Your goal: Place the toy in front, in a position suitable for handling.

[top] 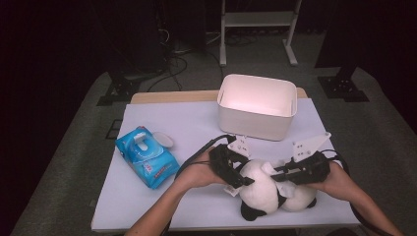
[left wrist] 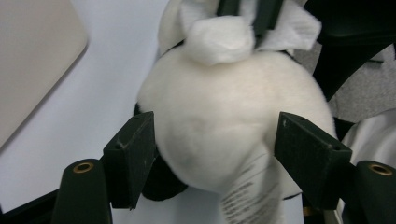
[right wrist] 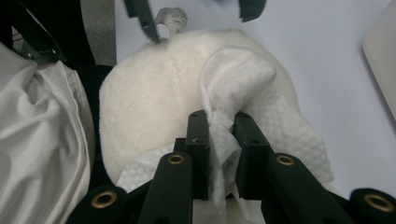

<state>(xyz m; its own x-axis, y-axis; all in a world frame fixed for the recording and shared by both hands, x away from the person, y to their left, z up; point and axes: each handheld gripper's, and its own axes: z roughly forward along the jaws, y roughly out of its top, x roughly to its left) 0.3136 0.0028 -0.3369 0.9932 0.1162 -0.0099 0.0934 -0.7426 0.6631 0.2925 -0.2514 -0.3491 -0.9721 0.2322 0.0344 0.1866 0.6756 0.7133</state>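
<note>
At the near edge of the table (top: 147,118), a little right of the middle, a plush panda (top: 263,189) lies on the pale cover, and both tools are at work on it. The right gripper (right wrist: 221,122) has its jaws pinched tight on a bunched white wipe (right wrist: 238,77), and the wad is pressed against the panda's white fur. The left gripper (left wrist: 215,140) straddles the toy's round white body from the left, its jaws standing fairly wide; the pads (left wrist: 133,154) sit right at the fur on either side, but I cannot tell whether they truly press in or merely bracket it. Its job looks to be steadying the toy while the other one rubs.

I would judge the wiping to be under way rather than finished: a wipe is out of the blue wipes pack (top: 146,156), which lies well to the left with its lid flipped open, and the cloth is on the fur. The white bin (top: 256,105) at the far side stands empty as far as I can see, so what seems left is to finish cleaning the panda and put things away, perhaps into that bin
</note>
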